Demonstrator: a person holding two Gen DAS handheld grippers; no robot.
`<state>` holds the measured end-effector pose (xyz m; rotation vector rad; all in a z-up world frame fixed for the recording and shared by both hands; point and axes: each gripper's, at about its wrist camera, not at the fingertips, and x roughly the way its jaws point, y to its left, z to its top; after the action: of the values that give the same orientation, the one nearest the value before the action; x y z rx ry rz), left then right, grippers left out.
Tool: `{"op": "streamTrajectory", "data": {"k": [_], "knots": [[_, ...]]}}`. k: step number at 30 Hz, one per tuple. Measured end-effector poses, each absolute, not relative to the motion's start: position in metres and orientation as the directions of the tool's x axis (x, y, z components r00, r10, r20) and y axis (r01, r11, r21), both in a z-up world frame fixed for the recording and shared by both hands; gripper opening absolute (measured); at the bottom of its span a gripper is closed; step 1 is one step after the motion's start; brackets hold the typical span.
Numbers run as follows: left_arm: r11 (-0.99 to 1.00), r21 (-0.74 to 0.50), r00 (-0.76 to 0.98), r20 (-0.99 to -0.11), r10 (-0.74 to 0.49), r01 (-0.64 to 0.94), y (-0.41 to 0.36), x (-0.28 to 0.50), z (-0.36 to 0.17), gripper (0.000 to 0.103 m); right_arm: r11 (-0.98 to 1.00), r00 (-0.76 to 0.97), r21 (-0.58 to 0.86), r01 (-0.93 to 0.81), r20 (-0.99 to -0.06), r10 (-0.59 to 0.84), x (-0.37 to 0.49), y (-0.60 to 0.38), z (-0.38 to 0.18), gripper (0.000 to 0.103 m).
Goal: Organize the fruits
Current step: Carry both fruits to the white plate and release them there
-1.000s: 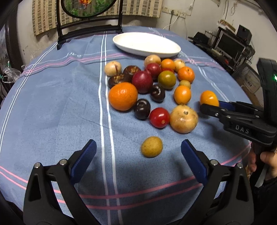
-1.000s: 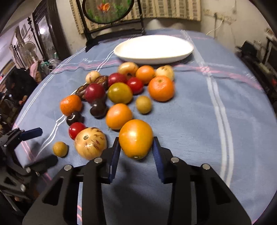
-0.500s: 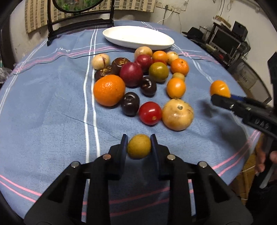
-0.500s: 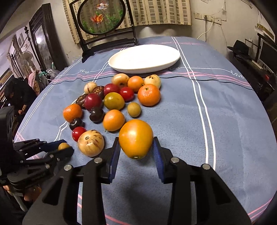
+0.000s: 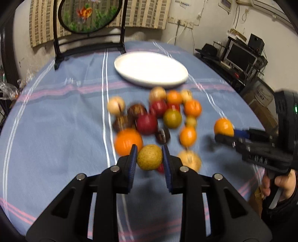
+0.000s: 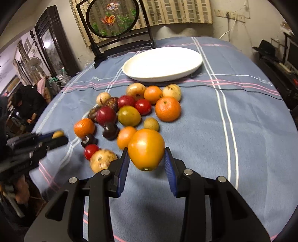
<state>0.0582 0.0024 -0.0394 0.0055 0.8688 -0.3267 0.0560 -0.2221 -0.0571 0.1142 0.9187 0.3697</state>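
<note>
Left gripper (image 5: 149, 158): fingers clenched on a small yellow-green fruit (image 5: 149, 157), pinched across its widest part between the blue pads; it appears lifted off the cloth, so it should carry without rolling
Right gripper (image 6: 146, 162): fingers clenched on a large orange fruit (image 6: 146, 149), stem end down, gripped at its sides; apparently raised above the cloth, judging by the shadow beneath; seen from the left camera it is held well off to the side of the pile
Plate (image 6: 193, 64): white, oval, nothing in it; it lies at the far side just beyond the pile, so it is likely where both fruits are headed; no fruit placed yet, so the task looks barely begun
Pile (image 6: 128, 115): oranges, red and dark fruits, pale round ones, clustered and touching between the grippers and the plate; carrying over them risks a knock, and round fruit will roll
Bench: covered by a blue cloth (image 6: 251, 119) with white and pink stripes; soft enough to slow rolling
Room: a round fish-painting screen (image 6: 111, 17) on a dark stand at the far edge; woven blind behind; monitor and speakers (image 5: 244, 54) to the side; the left view is motion-blurred
</note>
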Motion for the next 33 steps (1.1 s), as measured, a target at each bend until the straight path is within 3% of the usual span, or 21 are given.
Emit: {"op": "streamTrajectory", "data": {"k": [6,11,17,26,27,28,30,33], "knots": [[0.949,-0.139,0.583,-0.761,-0.286,0.284,-0.007,0.157,-0.01,0.027,0.921,0.562,0.211,-0.327,-0.74,0.369,0.124,-0.218,-0.028,0.038],[0.954,-0.147,0.578,-0.767,-0.276,0.261,-0.027,0.27,-0.003,0.027,0.922,0.56,0.166,-0.35,-0.752,0.348,0.236,-0.201,-0.025,0.038],[0.959,-0.191,0.522,-0.808,-0.274,0.207,-0.045,0.387,-0.037,0.027,0.934,0.5,0.173,-0.311,-0.806,0.316,0.351,-0.185,-0.062,0.038],[0.961,-0.203,0.446,-0.854,-0.268,0.187,-0.063,0.446,-0.075,0.027,0.945,0.459,0.16,-0.286,-0.842,0.282,0.412,-0.183,-0.09,0.038],[0.962,-0.2,0.446,-0.855,-0.263,0.184,-0.064,0.447,-0.076,0.032,0.947,0.459,0.156,-0.28,-0.845,0.275,0.414,-0.183,-0.093,0.04],[0.963,-0.203,0.445,-0.856,-0.263,0.179,-0.064,0.449,-0.077,0.046,0.949,0.463,0.151,-0.275,-0.845,0.269,0.413,-0.185,-0.093,0.042],[0.963,-0.217,0.459,-0.848,-0.266,0.157,-0.06,0.449,-0.073,0.062,0.958,0.501,0.112,-0.264,-0.833,0.236,0.408,-0.186,-0.086,0.055],[0.96,-0.219,0.477,-0.834,-0.278,0.176,-0.05,0.437,-0.057,0.069,0.96,0.562,0.019,-0.281,-0.807,0.181,0.387,-0.187,-0.064,0.066]]}}
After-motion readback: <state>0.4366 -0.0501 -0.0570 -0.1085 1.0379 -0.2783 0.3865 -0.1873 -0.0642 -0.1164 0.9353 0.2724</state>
